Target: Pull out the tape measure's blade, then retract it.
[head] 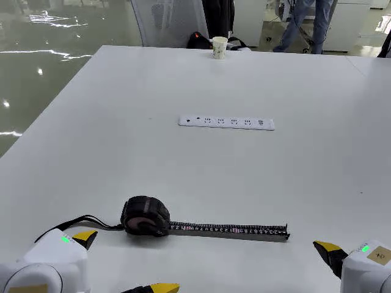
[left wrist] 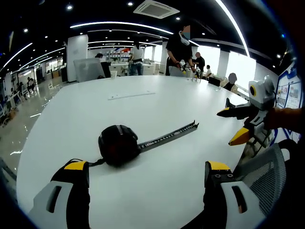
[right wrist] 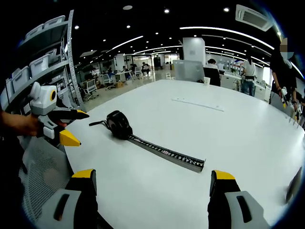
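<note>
A black tape measure (head: 145, 215) lies on the white table (head: 183, 165), near its front edge, with a black wrist strap trailing left. Its blade (head: 229, 230) is drawn out to the right and rests flat on the table. My left gripper (head: 125, 261) stands open just in front of the case, touching nothing. In the left gripper view the case (left wrist: 119, 144) sits ahead between the spread yellow-tipped jaws of the left gripper (left wrist: 147, 171). My right gripper (head: 333, 256) is open, to the right of the blade's end. In the right gripper view the blade (right wrist: 167, 152) lies ahead of the right gripper (right wrist: 153, 179).
A white power strip (head: 226, 122) lies mid-table beyond the tape. A paper cup (head: 219, 47) stands at the far edge, with a chair and a standing person behind it. The table's left edge drops to a glossy floor.
</note>
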Demonstrator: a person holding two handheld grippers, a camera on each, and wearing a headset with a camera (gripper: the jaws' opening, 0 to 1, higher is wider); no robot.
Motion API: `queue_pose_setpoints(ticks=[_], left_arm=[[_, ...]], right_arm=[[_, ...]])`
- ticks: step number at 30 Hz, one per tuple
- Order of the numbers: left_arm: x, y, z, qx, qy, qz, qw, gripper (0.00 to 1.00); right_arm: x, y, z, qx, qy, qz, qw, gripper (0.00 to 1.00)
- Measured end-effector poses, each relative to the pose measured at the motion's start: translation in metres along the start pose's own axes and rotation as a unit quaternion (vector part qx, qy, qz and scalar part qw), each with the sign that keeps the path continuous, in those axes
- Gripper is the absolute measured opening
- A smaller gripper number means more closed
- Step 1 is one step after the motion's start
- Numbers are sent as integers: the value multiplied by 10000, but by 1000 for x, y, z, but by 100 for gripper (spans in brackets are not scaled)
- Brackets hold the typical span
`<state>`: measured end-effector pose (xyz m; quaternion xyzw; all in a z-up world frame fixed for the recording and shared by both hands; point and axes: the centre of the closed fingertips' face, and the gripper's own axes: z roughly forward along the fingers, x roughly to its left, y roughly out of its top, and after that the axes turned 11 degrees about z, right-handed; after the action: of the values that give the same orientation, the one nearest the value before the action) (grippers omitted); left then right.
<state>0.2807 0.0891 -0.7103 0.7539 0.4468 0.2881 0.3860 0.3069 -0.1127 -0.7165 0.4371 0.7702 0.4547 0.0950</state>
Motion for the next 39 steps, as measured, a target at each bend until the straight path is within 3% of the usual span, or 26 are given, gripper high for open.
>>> queue_pose_setpoints(ticks=[25, 39], left_arm=[[8, 4, 12, 40, 138, -154, 9998, 99], [16, 8, 31, 136, 242, -265, 9993, 98]], right_arm=[[-9, 0, 7, 89, -9, 12, 10000, 98], [-23, -8, 18, 415, 87, -240, 9988, 95]])
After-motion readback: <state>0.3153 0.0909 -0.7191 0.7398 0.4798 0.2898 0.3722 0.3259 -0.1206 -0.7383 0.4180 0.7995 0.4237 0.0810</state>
